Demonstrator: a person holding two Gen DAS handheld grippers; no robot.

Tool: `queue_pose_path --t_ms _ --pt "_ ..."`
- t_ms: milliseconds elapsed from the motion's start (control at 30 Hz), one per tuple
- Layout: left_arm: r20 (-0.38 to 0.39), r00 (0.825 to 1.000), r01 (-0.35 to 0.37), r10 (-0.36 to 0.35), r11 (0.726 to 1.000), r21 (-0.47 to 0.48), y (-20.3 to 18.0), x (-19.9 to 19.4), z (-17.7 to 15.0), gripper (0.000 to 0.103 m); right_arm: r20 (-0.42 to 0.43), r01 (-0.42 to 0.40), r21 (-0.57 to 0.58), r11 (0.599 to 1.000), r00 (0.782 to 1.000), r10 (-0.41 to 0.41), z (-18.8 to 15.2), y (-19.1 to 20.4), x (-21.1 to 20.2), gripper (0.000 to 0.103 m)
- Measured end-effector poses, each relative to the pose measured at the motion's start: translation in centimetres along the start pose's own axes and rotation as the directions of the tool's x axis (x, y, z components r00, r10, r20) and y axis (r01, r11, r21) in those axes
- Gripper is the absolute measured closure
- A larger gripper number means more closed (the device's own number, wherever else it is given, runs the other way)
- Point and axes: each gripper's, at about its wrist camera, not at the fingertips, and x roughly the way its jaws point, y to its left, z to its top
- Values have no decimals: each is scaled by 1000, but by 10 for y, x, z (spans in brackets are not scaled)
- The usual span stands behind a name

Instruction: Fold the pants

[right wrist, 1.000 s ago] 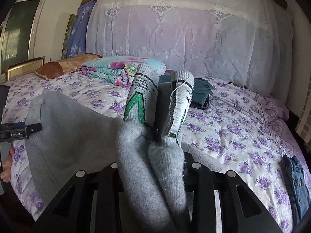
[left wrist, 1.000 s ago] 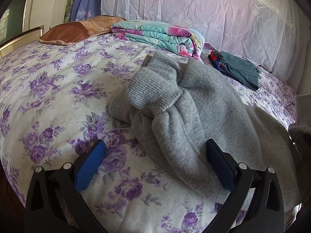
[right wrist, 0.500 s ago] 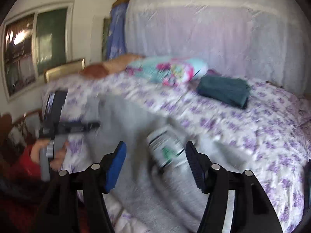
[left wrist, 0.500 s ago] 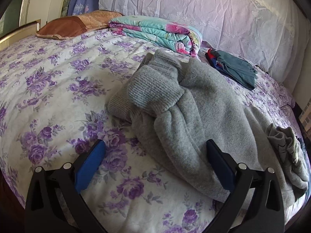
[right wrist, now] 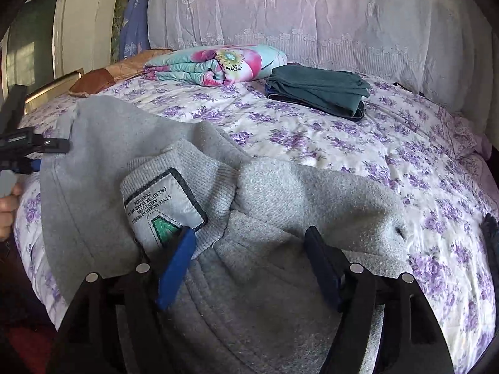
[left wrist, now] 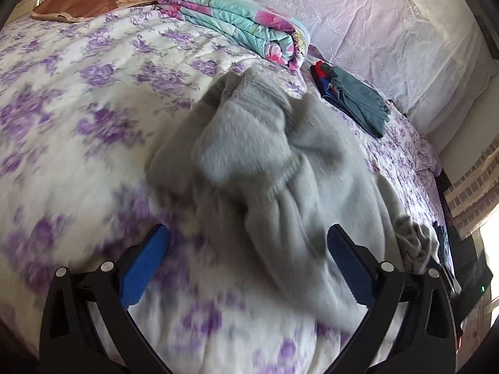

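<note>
- The right tool (right wrist: 249, 258) hangs low over the grey sweatpants (right wrist: 280, 205), its blue fingers spread apart and holding nothing; the ribbed cuff with the sewn label (right wrist: 162, 208) lies just beside its left finger.
- The left tool (left wrist: 246, 258) is likewise spread wide and empty, poised over the other end of the garment near the bed's edge; that view is blurred.
- The sweatpants (left wrist: 280, 168) lie bunched on the floral bedspread (right wrist: 343, 137), one end doubled over. Their long axis seems to run across the near side of the bed, from one tool to the other.
- To fold well, I would pinch both layers at the cuff and the far end together, pull taut to flatten wrinkles, then lay edges square.
- Farther off sit folded dark-green clothes (right wrist: 318, 90) and a folded floral quilt (right wrist: 218, 65).
</note>
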Motion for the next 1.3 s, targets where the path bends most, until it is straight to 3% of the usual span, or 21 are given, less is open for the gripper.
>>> queue_pose_path --t_ms 100,133,167,267,367,433,500,567,633,667,767,833,867,900,933,1000,1067,1100,1133,1233,1300 --pt "36 999 21 -20 999 -42 -1 3 5 7 7 -2 2 1000 1000 2 -1 -2 2 29" --pt "58 997 48 -44 997 -68 0 -2 4 35 7 -6 5 1000 1000 6 -2 -1 3 29" --pt "65 996 63 -57 994 -90 1 -6 3 50 7 -8 7 1000 1000 7 -2 0 3 29" --pt "108 993 44 -39 998 -46 -13 -22 1 69 17 -20 21 1000 1000 20 -2 -2 -1 28" --pt "202 978 -83 60 991 108 -55 -45 -5 72 59 -120 93 988 992 115 0 -17 -25 28" --pt "267 961 -131 77 973 191 -86 -63 -10 73 142 -190 137 972 975 171 1 -34 -56 24" --pt "328 943 -156 60 948 276 -122 -81 -15 74 207 -162 180 970 970 123 -2 -58 -86 6" --pt "372 928 -178 30 912 369 -160 -94 -24 74 232 -100 236 967 972 44 -11 -85 -102 5" --pt "402 916 -216 1 845 490 -208 -98 -41 74 219 -57 308 950 976 -13 -25 -110 -106 5" --pt "410 912 -237 -15 796 557 -235 -96 -54 74 208 -54 366 929 978 -25 -36 -126 -105 5" --pt "392 920 -268 -31 680 682 -288 -76 -89 73 201 -103 498 861 980 1 -62 -157 -99 5" --pt "336 942 -275 -6 562 780 -322 -43 -127 68 181 -131 562 816 983 33 -68 -173 -91 5" --pt "322 946 -295 27 485 824 -333 -21 -151 66 202 -143 572 808 979 30 -71 -176 -94 5" --pt "330 942 -323 59 422 847 -338 -5 -169 64 207 -139 570 810 978 22 -70 -178 -94 5" --pt "365 927 -371 87 359 857 -341 7 -186 62 203 -124 564 816 979 9 -70 -179 -95 5" --pt "424 901 -430 88 303 851 -340 12 -199 55 207 -100 552 828 978 -20 -70 -179 -101 5" --pt "359 932 -355 55 350 867 -336 1 -189 25 220 -103 552 827 975 -25 -69 -180 -105 5" --pt "309 951 -286 12 414 864 -333 -15 -176 7 227 -113 549 828 974 -17 -68 -178 -106 5" --pt "294 955 -246 -34 459 853 -330 -31 -167 5 232 -120 539 834 973 -10 -66 -175 -106 5" --pt "318 938 -214 -139 490 845 -326 -76 -156 5 241 -122 482 868 970 2 -57 -157 -108 5" --pt "355 921 -220 -164 533 817 -321 -95 -148 5 253 -127 453 882 967 10 -52 -144 -112 5"
